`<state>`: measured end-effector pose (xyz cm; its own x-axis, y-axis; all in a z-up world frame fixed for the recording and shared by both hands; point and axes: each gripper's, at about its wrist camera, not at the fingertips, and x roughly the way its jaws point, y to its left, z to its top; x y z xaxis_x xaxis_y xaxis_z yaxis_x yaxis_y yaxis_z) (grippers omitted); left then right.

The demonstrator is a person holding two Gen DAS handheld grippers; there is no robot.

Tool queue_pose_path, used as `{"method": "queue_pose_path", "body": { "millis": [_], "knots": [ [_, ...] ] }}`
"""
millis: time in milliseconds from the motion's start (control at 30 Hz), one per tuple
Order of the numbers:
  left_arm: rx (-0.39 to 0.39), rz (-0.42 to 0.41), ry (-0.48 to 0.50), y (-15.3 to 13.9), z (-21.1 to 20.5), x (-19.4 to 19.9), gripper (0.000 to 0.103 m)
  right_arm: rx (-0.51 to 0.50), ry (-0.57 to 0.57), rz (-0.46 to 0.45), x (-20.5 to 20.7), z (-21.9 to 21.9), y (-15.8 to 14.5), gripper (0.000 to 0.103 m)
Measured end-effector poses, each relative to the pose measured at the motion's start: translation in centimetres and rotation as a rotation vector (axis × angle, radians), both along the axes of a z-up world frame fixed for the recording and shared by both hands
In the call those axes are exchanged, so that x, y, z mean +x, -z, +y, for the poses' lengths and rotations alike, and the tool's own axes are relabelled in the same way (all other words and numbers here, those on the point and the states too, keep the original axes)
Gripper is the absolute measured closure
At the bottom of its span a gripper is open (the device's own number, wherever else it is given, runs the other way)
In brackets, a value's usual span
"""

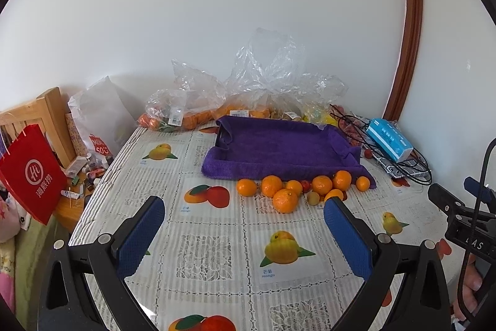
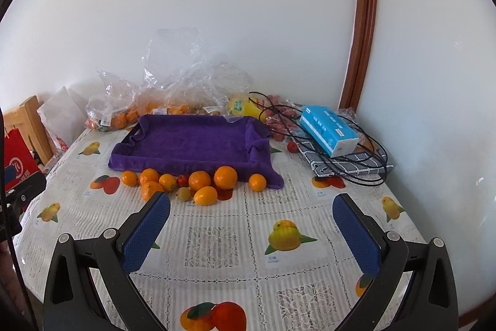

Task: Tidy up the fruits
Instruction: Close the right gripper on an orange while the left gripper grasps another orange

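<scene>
Along the front edge of the purple tray (image 2: 198, 141) lie the loose oranges (image 2: 200, 179). I would take the nearest one squarely. My left gripper (image 1: 245, 225) and right gripper (image 2: 251, 222) both hang spread, empty.

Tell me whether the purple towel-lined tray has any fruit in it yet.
Empty. The purple tray shows only bare towel inside; the loose oranges all lie on the tablecloth along its near edge.

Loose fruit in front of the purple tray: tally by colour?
Orange: 8
Red: 1
Yellow-green: 1
Total: 10 loose fruits on the tablecloth, none in the purple tray.
</scene>
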<state>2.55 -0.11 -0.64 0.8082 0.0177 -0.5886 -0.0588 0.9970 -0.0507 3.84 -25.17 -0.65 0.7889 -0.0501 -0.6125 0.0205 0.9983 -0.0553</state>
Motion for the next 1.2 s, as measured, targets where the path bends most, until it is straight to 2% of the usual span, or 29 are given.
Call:
{"method": "queue_pose_path", "body": {
  "millis": [267,467,533,700,800,900,967,1133,1200],
  "knots": [
    [0.004,0.034,0.008,2.0,0.1,3.2,0.0,0.016,-0.042,-0.003,2.4,0.0,2.4,0.0],
    [-0.004,0.073,0.004,4.0,0.5,5.8,0.0,0.045,-0.038,0.044,5.1,-0.7,4.6,0.001],
    [-0.008,0.096,-0.003,4.9,0.6,6.8,0.0,0.079,-0.034,0.06,6.2,-1.4,5.4,0.006],
    [-0.003,0.125,-0.011,6.7,0.9,9.0,0.001,0.128,-0.024,0.136,9.2,-2.2,7.7,0.039],
    [0.001,0.141,-0.008,7.5,1.1,10.2,0.001,0.133,-0.02,0.168,10.8,-2.4,9.1,0.042],
    [-0.009,0.157,-0.005,8.2,1.4,11.5,0.001,0.151,-0.026,0.187,12.3,-2.5,10.2,0.054],
    [-0.012,0.168,-0.005,8.5,1.5,12.3,0.001,0.143,-0.027,0.201,13.4,-2.4,10.8,0.058],
    [-0.016,0.164,-0.001,9.3,1.8,13.8,0.001,0.122,-0.035,0.216,15.4,-2.4,12.4,0.061],
    [-0.015,0.166,0.0,9.5,1.8,14.3,0.001,0.118,-0.04,0.23,16.2,-2.4,13.1,0.066]
  ]
}}
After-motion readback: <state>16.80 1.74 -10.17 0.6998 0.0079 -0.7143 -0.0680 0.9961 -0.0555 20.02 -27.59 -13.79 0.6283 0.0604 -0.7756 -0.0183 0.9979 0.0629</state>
